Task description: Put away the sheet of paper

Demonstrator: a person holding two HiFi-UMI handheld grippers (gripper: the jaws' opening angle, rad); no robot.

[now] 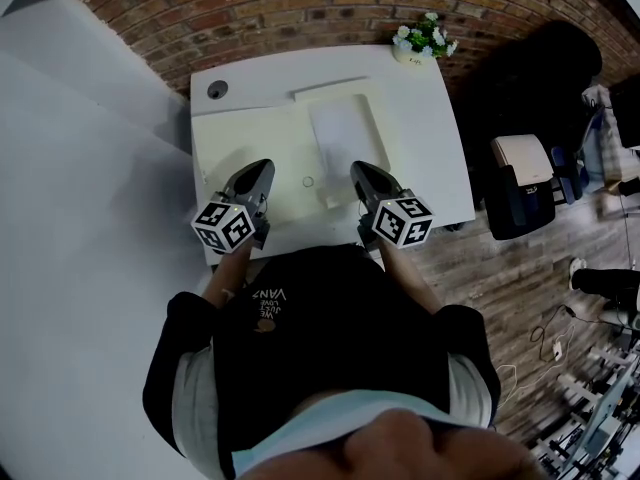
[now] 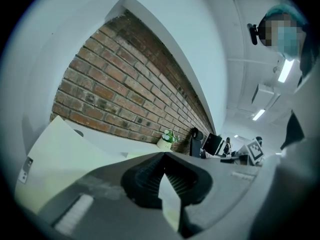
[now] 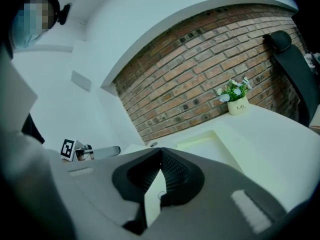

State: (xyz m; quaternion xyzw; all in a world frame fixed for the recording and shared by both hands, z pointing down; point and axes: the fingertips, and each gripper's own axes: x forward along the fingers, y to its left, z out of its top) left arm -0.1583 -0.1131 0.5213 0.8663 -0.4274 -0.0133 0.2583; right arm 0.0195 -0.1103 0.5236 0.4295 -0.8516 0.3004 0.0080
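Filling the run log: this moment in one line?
left gripper: shut | right gripper: shut | sheet of paper: on desk

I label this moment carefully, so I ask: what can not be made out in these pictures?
- Head view: the small ring on the desk is too small to identify.
- Head view: the person's torso, the left gripper and the right gripper hide the desk's near edge.
- Gripper views: each gripper's own body covers most of the desk, so the sheet of paper is not clear there.
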